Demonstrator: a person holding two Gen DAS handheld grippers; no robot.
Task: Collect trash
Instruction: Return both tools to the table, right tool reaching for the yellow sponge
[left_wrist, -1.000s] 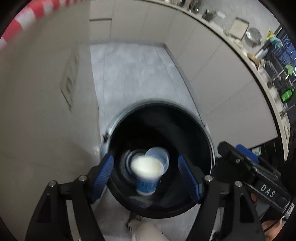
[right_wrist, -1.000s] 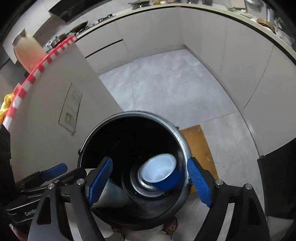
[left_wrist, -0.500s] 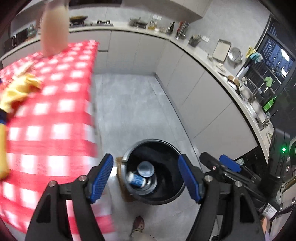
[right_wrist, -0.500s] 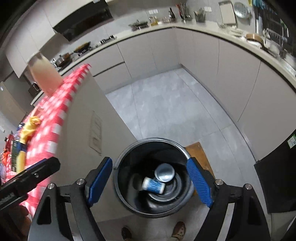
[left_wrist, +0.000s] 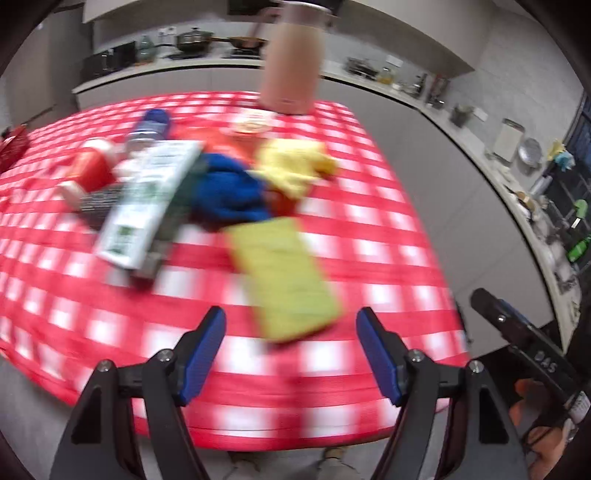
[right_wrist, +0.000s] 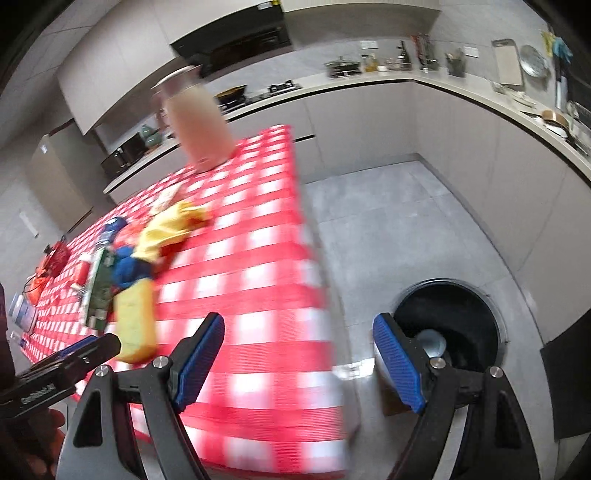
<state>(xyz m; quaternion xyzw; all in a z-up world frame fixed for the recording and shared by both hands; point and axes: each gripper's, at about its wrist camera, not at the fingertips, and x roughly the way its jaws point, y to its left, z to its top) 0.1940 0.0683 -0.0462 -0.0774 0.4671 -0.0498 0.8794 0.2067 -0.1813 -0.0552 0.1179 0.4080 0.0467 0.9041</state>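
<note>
My left gripper (left_wrist: 291, 350) is open and empty above the near edge of the red checked table (left_wrist: 369, 229). Just beyond it lies a flat yellow-green packet (left_wrist: 284, 280). Behind that are a blue crumpled wrapper (left_wrist: 225, 188), a yellow crumpled wrapper (left_wrist: 291, 166), a white-and-green carton (left_wrist: 147, 199), a red cup (left_wrist: 88, 170) and a plastic bottle (left_wrist: 147, 133). My right gripper (right_wrist: 299, 362) is open and empty over the table's corner (right_wrist: 258, 295). The black trash bin (right_wrist: 450, 325) stands on the floor to the right, with a cup inside (right_wrist: 430, 341).
A tall pink jug (left_wrist: 291, 59) stands at the table's far edge; it also shows in the right wrist view (right_wrist: 199, 122). Kitchen counters (right_wrist: 480, 92) with utensils run along the back and right. Grey tiled floor (right_wrist: 399, 229) lies between table and cabinets.
Both grippers have risen from over the bin and swung left toward the table. A cup dropped into the bin a second ago. The view is blurred from motion.
</note>
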